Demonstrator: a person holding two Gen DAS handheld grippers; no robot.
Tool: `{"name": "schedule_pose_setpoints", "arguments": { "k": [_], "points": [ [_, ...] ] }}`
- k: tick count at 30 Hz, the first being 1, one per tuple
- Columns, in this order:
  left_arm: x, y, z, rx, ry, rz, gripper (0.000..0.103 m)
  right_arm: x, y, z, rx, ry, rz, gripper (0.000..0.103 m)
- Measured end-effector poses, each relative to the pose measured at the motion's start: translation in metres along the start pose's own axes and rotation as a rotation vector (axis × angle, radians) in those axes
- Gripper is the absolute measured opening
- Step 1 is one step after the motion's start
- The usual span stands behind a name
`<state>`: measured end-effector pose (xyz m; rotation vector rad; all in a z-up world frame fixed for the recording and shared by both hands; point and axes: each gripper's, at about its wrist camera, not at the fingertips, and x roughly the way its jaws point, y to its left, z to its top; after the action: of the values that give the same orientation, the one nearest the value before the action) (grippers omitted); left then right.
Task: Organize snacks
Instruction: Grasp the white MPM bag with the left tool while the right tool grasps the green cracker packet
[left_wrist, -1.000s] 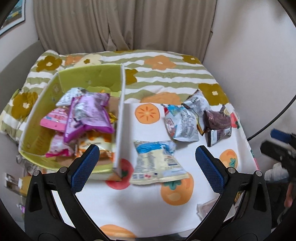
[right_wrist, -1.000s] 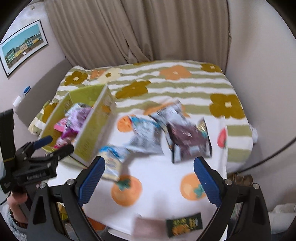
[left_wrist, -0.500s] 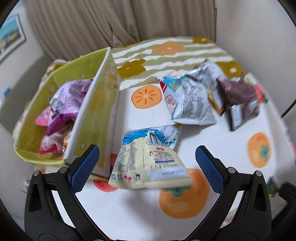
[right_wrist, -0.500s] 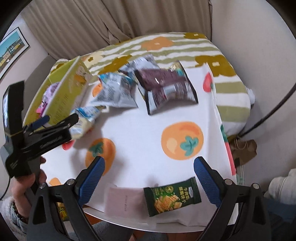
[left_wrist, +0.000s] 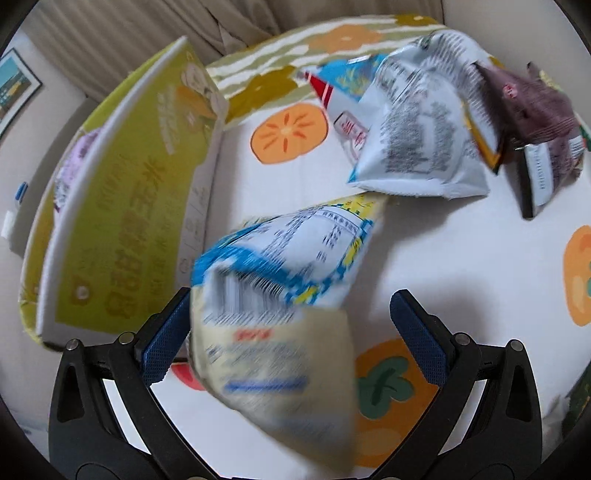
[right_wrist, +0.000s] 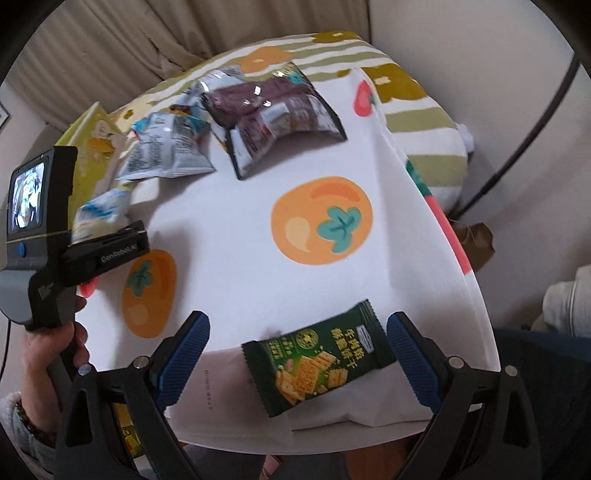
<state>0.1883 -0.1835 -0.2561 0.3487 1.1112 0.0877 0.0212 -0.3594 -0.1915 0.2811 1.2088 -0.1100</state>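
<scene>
A cream and blue snack bag (left_wrist: 280, 280) lies on the persimmon-print cloth beside the yellow-green box (left_wrist: 122, 221). My left gripper (left_wrist: 291, 332) is open and low over it, the bag's near end filling the gap between the blue pads; its left edge is at the left pad (left_wrist: 166, 339). A dark green cracker packet (right_wrist: 317, 362) lies at the table's near edge. My right gripper (right_wrist: 299, 354) is open, one finger on each side of the packet, not pressing it.
A grey-blue bag (left_wrist: 417, 147) and purple-brown bags (left_wrist: 535, 110) lie further back; the right wrist view shows them too, grey-blue bag (right_wrist: 166, 147) and purple-brown bags (right_wrist: 277, 114). A person's hand (right_wrist: 48, 347) holds the left tool. The table edge (right_wrist: 469, 295) drops off right and near. A striped flowered cover (right_wrist: 424, 122) lies behind.
Both grippers have come down toward the table and tipped more steeply. The left closed in around the cream bag; the right swung over to the green packet at the near edge. Jaw widths are unchanged.
</scene>
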Motion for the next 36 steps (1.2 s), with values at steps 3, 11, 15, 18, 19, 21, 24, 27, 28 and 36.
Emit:
{"name": "schedule_pose_setpoints", "arguments": {
  "k": [3,11,15,18,19,21,24,27,28,36],
  "points": [
    [0.008,0.007,0.002,0.001,0.012,-0.033,0.103,0.004,-0.005,-0.004,0.047,0.008,-0.02,0.096],
    [0.004,0.009,0.004,0.111,-0.054,-0.068,0.074,0.019,-0.02,-0.015,0.221,0.065,-0.06,0.096],
    [0.002,0.012,0.003,0.148,-0.071,-0.104,0.068,0.029,-0.023,-0.02,0.305,0.111,-0.041,0.096],
    [0.001,0.013,0.002,0.172,-0.08,-0.125,0.067,0.032,-0.021,-0.021,0.342,0.115,-0.046,0.095],
    [0.001,0.012,0.001,0.182,-0.083,-0.131,0.066,0.034,-0.021,-0.021,0.36,0.118,-0.041,0.095],
    [0.001,0.012,0.001,0.196,-0.086,-0.148,0.066,0.034,-0.018,-0.02,0.38,0.114,-0.042,0.093],
    [-0.007,0.008,-0.005,0.214,-0.086,-0.169,0.066,0.036,-0.015,-0.02,0.38,0.096,-0.063,0.086],
    [-0.012,0.004,-0.01,0.237,-0.091,-0.178,0.066,0.037,-0.013,-0.015,0.387,0.073,-0.07,0.082],
    [-0.013,0.004,-0.011,0.24,-0.091,-0.182,0.066,0.037,-0.013,-0.014,0.393,0.063,-0.072,0.081],
    [-0.019,0.003,-0.017,0.247,-0.08,-0.213,0.066,0.041,-0.024,0.012,0.448,0.01,-0.084,0.081]
  ]
}}
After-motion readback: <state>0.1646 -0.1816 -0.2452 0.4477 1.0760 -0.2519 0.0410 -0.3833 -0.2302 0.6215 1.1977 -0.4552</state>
